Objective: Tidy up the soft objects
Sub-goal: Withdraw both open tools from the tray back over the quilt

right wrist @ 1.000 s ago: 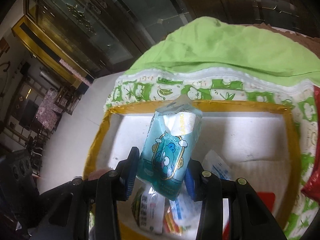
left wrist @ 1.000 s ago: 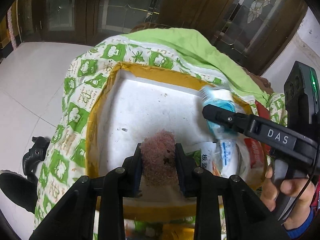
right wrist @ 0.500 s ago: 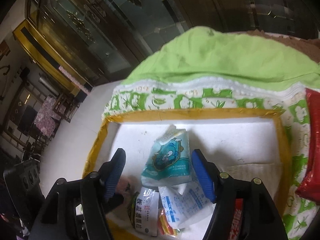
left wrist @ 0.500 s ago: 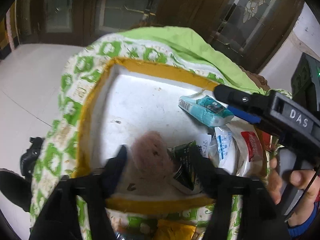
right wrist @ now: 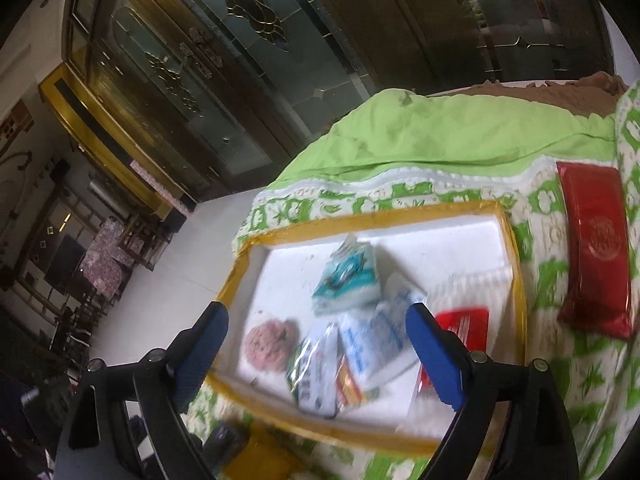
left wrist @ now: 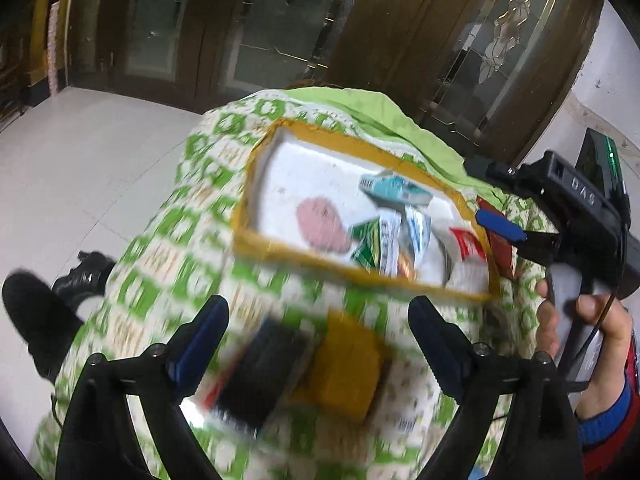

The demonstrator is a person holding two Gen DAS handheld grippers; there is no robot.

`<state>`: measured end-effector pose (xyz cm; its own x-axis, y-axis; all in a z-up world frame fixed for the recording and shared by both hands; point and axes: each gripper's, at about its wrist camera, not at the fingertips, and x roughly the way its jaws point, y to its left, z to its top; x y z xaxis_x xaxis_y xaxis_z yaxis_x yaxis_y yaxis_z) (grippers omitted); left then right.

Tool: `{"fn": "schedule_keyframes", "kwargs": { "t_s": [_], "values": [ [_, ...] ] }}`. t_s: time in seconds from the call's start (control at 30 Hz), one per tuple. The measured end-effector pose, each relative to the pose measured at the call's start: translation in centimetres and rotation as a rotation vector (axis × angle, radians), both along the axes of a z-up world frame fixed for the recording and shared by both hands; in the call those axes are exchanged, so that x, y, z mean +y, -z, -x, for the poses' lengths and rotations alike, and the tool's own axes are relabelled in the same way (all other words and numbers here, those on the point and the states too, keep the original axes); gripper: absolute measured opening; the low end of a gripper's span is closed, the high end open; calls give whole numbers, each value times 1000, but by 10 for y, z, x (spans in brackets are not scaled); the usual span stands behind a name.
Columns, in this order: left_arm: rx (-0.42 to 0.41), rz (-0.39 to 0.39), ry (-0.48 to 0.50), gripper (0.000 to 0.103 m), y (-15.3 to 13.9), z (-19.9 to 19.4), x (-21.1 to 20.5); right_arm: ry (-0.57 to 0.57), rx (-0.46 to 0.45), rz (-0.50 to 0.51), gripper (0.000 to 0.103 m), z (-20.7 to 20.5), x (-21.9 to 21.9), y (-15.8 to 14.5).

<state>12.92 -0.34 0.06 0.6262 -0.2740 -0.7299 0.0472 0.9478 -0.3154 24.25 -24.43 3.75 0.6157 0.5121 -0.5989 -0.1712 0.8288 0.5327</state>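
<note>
A white foam box with a yellow taped rim (left wrist: 288, 254) (right wrist: 360, 216) sits on a green-patterned cloth. A pink fluffy ball (left wrist: 320, 226) (right wrist: 272, 344) lies inside it at the near left. A teal tissue pack (left wrist: 394, 190) (right wrist: 348, 280) rests further back among other packets. My left gripper (left wrist: 318, 336) is pulled back in front of the box, its jaws opening with nothing between them. My right gripper (right wrist: 316, 332) (left wrist: 476, 191) hovers over the box's near side, jaws opening and empty.
More packets (right wrist: 380, 340) fill the box's right half. A red packet (right wrist: 592, 256) lies on the cloth right of the box. A dark blurred object (left wrist: 256, 376) and a yellow-brown block (left wrist: 344, 368) lie before it. White tiled floor (left wrist: 80, 160) and glazed doors surround the table.
Both grippers opened and drew back from the box. The pink ball left the left jaws and the teal tissue pack left the right jaws; both now lie in the box.
</note>
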Motion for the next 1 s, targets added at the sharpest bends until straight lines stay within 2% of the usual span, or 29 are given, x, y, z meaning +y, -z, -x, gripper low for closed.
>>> {"fn": "schedule_keyframes", "kwargs": {
  "t_s": [0.3, 0.5, 0.7, 1.0],
  "values": [
    [27, -10, -12, 91, 17, 54, 3, -69, 33, -105, 93, 67, 6, 10],
    [33, 17, -48, 91, 20, 68, 11, -106, 66, -153, 94, 105, 5, 24],
    [31, -12, -42, 91, 23, 79, 7, -117, 64, -187, 94, 125, -1, 26],
    [34, -39, -23, 91, 26, 88, 0, -118, 96, -186, 94, 145, -6, 34]
  ]
}}
